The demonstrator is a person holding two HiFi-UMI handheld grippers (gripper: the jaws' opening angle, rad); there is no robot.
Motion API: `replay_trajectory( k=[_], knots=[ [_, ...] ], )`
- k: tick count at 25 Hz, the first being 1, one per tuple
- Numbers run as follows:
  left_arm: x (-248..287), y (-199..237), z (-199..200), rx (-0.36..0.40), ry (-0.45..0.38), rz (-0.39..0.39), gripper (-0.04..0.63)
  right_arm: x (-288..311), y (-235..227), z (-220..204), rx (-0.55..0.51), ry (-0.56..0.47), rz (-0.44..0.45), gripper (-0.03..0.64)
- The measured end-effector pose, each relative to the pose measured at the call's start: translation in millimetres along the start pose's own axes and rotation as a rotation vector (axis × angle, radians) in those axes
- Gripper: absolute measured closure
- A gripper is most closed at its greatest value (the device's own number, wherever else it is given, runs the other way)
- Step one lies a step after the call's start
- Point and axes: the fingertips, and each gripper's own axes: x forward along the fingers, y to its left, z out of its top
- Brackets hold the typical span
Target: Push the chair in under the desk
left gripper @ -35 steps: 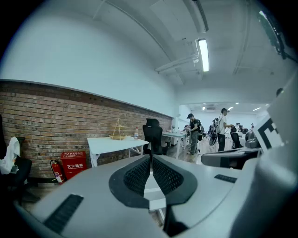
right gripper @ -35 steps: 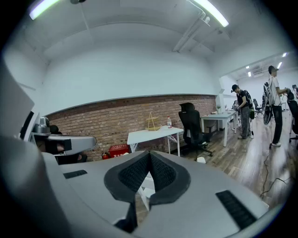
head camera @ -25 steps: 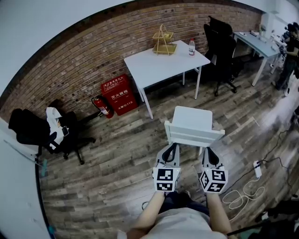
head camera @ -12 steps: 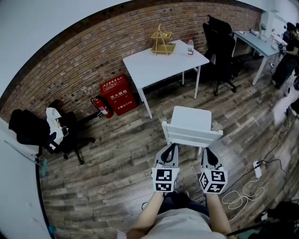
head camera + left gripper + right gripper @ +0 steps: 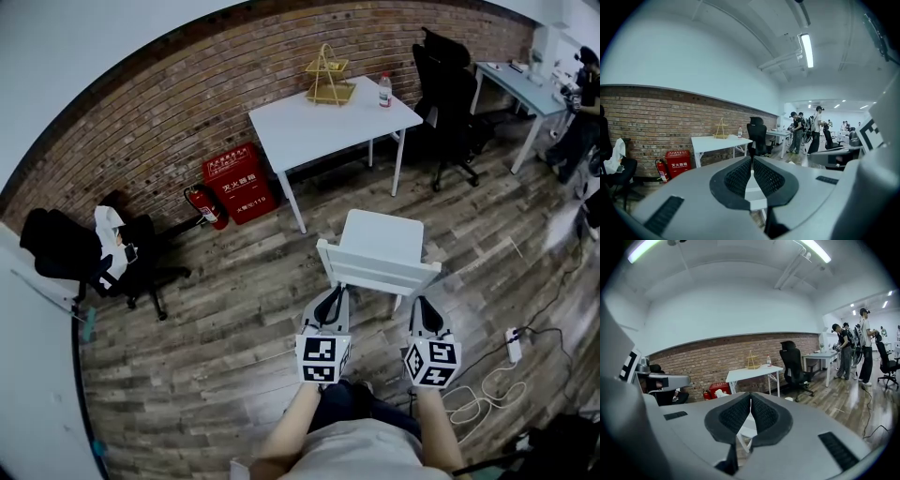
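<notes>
White chair (image 5: 382, 242) stands on the plank floor (image 5: 234, 314), well apart from the white surface (image 5: 323, 122) it belongs under. It sits out from that surface's near edge, closer to the near right corner. Its seat faces the surface and its back rail is turned toward the person.

Left tongs (image 5: 330, 294) and right tongs (image 5: 423, 302) are held side by side, tips up at the back rail. The left is near the rail's left end and the right near its right end. In each gripper view the two jaws meet at their tips with nothing clamped between them, and the chair's white shows through the slit lower down. Whether the tips press on the rail or stop just short of it cannot be told.

A gold wire basket (image 5: 328, 80) stands at the surface's far edge, with a bottle (image 5: 385, 90) near the far right corner. A red box (image 5: 237, 185) and an extinguisher (image 5: 200, 206) sit against the brick wall (image 5: 141, 122), off the surface's left edge. A black office chair (image 5: 448, 89) stands beyond its right edge.
</notes>
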Motion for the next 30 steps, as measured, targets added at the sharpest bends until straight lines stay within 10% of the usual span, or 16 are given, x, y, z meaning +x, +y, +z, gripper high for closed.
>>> replay_trajectory(
  k=[30],
  knots=[
    [77,57,-21,-0.016,0.115,-0.027,0.566,72,-58,-9,0.009,0.137,-0.041,0.598]
  ],
)
